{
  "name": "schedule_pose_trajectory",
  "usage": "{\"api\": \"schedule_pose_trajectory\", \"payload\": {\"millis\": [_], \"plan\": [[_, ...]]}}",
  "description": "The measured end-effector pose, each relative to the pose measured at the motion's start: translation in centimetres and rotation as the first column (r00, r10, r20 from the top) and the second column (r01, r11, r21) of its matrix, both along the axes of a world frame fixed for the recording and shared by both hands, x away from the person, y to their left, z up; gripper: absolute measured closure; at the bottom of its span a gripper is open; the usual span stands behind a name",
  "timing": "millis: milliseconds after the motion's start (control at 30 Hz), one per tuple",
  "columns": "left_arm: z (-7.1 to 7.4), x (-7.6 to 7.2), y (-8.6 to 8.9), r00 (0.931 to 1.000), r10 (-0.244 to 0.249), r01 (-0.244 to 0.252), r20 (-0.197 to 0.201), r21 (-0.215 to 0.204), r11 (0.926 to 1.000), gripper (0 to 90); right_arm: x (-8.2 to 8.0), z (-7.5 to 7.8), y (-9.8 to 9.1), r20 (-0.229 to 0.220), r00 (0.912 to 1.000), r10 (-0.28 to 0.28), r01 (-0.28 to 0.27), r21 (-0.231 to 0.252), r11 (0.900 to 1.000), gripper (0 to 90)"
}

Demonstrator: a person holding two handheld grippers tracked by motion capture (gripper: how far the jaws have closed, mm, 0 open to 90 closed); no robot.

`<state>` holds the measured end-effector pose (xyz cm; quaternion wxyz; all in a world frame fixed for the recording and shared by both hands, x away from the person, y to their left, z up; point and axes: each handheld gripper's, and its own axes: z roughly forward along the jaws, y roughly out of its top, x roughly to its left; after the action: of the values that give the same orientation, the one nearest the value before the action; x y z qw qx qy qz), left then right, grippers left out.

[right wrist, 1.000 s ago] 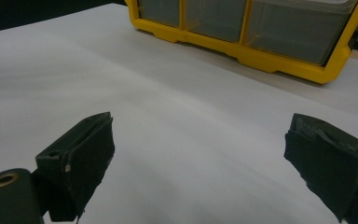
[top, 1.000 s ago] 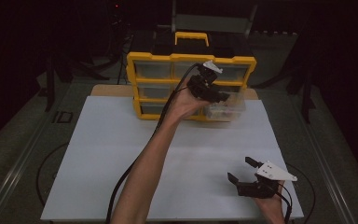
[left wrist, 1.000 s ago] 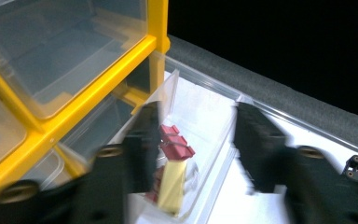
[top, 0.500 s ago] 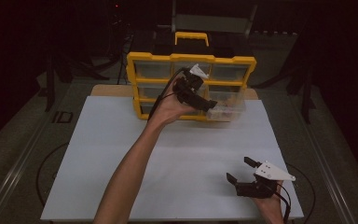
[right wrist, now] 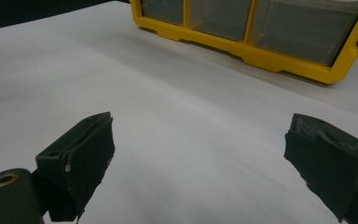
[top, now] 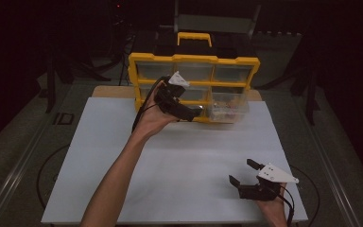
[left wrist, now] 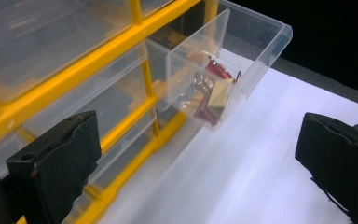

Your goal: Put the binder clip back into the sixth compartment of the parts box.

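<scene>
I find the clear drawer [left wrist: 223, 60] of binder clips [left wrist: 212, 95] pulled out of the yellow organizer [top: 194, 87], my left gripper [top: 196, 113] fingers just opened wide and empty beside it; next, reach in for a clip.

cabinet: the drawer cabinet [top: 194, 87] stands at the far edge of the bench [top: 179, 170], near its middle.
drawer: one drawer [left wrist: 223, 70] in the lower right part sticks out toward the person (the others sit flush).
clips: a heap of binder clips [left wrist: 212, 93] lies inside that drawer.
left gripper [top: 196, 112]: held before the cabinet's middle, just left of the drawer.
right gripper [top: 241, 172]: over the bench's near right corner, well apart from the cabinet.
</scene>
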<state>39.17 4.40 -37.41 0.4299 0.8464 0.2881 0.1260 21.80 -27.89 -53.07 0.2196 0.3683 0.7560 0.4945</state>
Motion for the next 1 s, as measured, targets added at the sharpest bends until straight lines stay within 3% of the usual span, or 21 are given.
{"api": "schedule_pose_trajectory", "payload": {"millis": [333, 700, 900, 1000], "plan": [[-1.5, -2.5, 3.5, 0.9989, 0.034, -0.034, 0.032, 0.010, 0.9994, 0.1, 0.0, 0.0, 0.1, 0.000, 1.0000, 0.000, 0.000, 0.002, 1.0000, 7.6], [-4.7, -5.7, 8.8, 0.9943, 0.084, -0.085, 0.066, 0.009, 0.9963, 0.1, -0.1, 0.0, 0.3, 0.001, 1.0000, 0.004, -0.004, 0.001, 1.0000, 7.6], [-6.7, -7.5, 12.0, 0.9895, 0.128, -0.126, 0.067, -0.025, 0.9917, 0.0, -0.1, 0.0, 0.5, 0.010, 0.9999, 0.004, -0.004, 0.005, 1.0000, 7.6], [-7.8, -8.5, 13.1, 0.9873, 0.142, -0.141, 0.072, -0.011, 0.9899, 0.1, -0.1, 0.0, 0.6, 0.014, 0.9999, 0.004, -0.004, 0.009, 0.9999, 7.6]]}}
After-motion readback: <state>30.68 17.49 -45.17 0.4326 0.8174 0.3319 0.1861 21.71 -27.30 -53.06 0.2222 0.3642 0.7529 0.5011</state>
